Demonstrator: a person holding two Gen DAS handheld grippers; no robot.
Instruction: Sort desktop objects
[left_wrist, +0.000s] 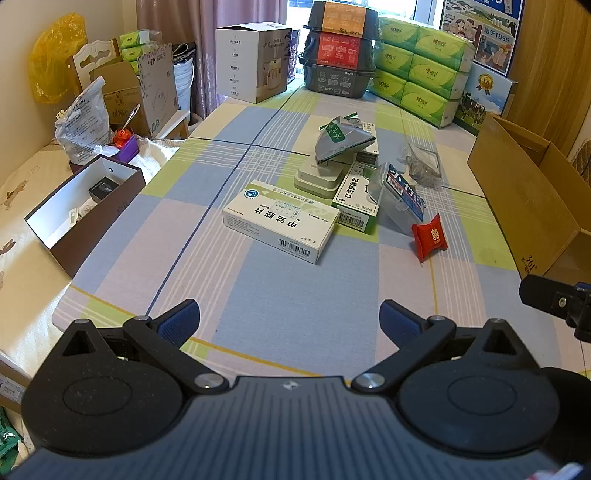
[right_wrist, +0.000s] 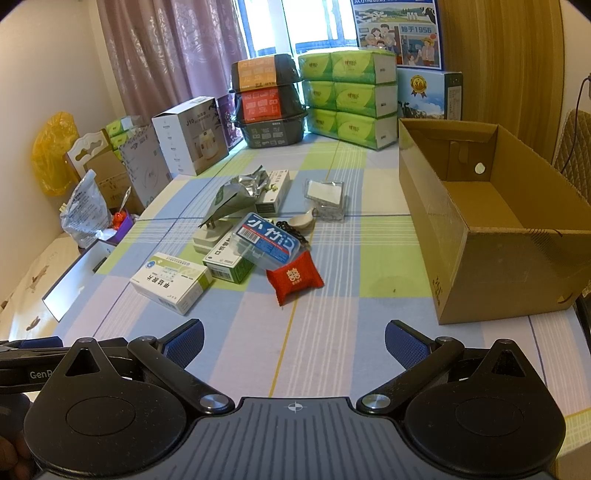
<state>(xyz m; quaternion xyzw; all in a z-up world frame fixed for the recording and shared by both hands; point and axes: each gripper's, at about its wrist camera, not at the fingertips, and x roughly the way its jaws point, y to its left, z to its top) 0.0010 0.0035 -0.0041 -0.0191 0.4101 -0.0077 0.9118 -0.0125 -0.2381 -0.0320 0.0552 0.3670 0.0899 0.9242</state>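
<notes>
A pile of small items lies mid-table on the checked cloth. A white medicine box (left_wrist: 280, 220) (right_wrist: 170, 282) is nearest. Beside it lie a green-and-white box (left_wrist: 357, 199) (right_wrist: 229, 263), a clear plastic case with a blue label (left_wrist: 399, 197) (right_wrist: 266, 240), a red packet (left_wrist: 429, 237) (right_wrist: 294, 278), a silver foil pouch (left_wrist: 341, 138) (right_wrist: 236, 192) on a white device (left_wrist: 318, 178), and a clear lidded container (left_wrist: 423, 162) (right_wrist: 327, 197). My left gripper (left_wrist: 290, 323) and right gripper (right_wrist: 294, 341) are both open and empty, well short of the pile.
An open cardboard box (right_wrist: 491, 236) (left_wrist: 532, 199) stands at the right. An open brown-and-white box (left_wrist: 79, 212) sits at the left table edge. Tissue packs (right_wrist: 349, 98), stacked black containers (right_wrist: 267, 103) and a white appliance carton (left_wrist: 253, 61) line the far end.
</notes>
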